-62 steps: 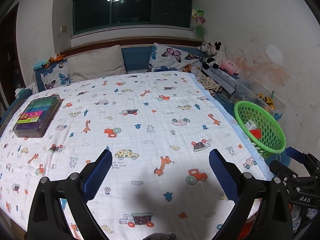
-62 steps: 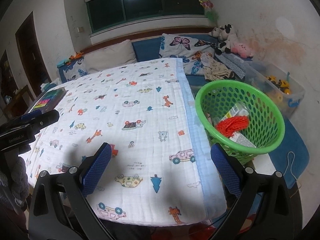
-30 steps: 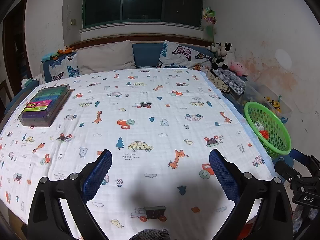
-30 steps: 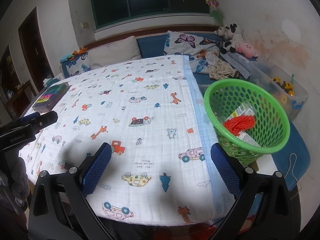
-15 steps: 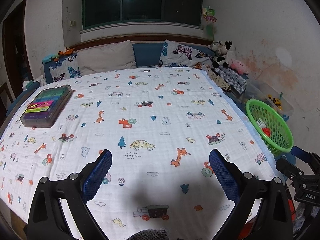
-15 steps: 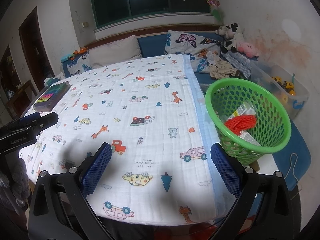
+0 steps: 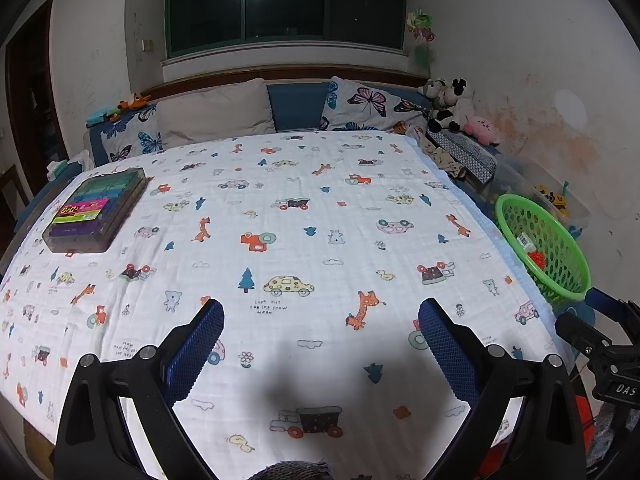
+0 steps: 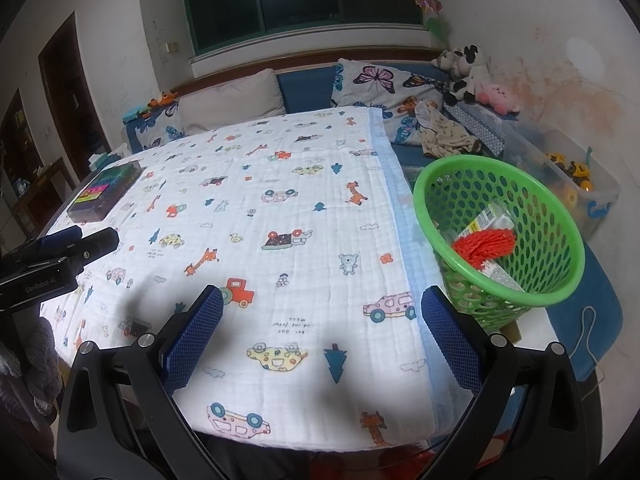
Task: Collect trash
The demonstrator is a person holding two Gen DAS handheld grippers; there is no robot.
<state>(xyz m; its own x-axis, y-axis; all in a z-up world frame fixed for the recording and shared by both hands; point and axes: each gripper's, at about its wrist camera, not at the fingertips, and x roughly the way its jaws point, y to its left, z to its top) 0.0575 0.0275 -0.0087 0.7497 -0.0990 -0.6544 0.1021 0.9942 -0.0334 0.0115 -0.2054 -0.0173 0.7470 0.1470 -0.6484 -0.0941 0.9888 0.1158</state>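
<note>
Green perforated plastic marks where the trash has gone: the laundry-style basket (image 8: 500,236) sits just off the right edge of the bed, tilted toward the camera, with an orange mesh bundle (image 8: 486,246) and a barcoded wrapper (image 8: 486,216) lying inside it. The left gripper (image 7: 320,340) hovers over the near part of the printed cotton blanket (image 7: 288,240) with its blue pads spread wide and nothing between them; the right gripper (image 8: 322,328) is equally wide and empty, held over the blanket's right border near the basket. No loose trash shows on the blanket from either view, so the collecting looks finished or close to it, though whatever lies below the bed's near edge is hidden. The one item left on the bed is a clear case of coloured pieces (image 7: 98,210) at the far left, and the main risk from here is mistaking it for rubbish and binning it. A second risk is the basket itself: it leans and stands near the right gripper, so a careless sweep of that arm could knock it over and spill the contents onto the blue mat (image 8: 596,312) beneath. A low pass could also snag the pads in the loose blanket weave and drag it.
</note>
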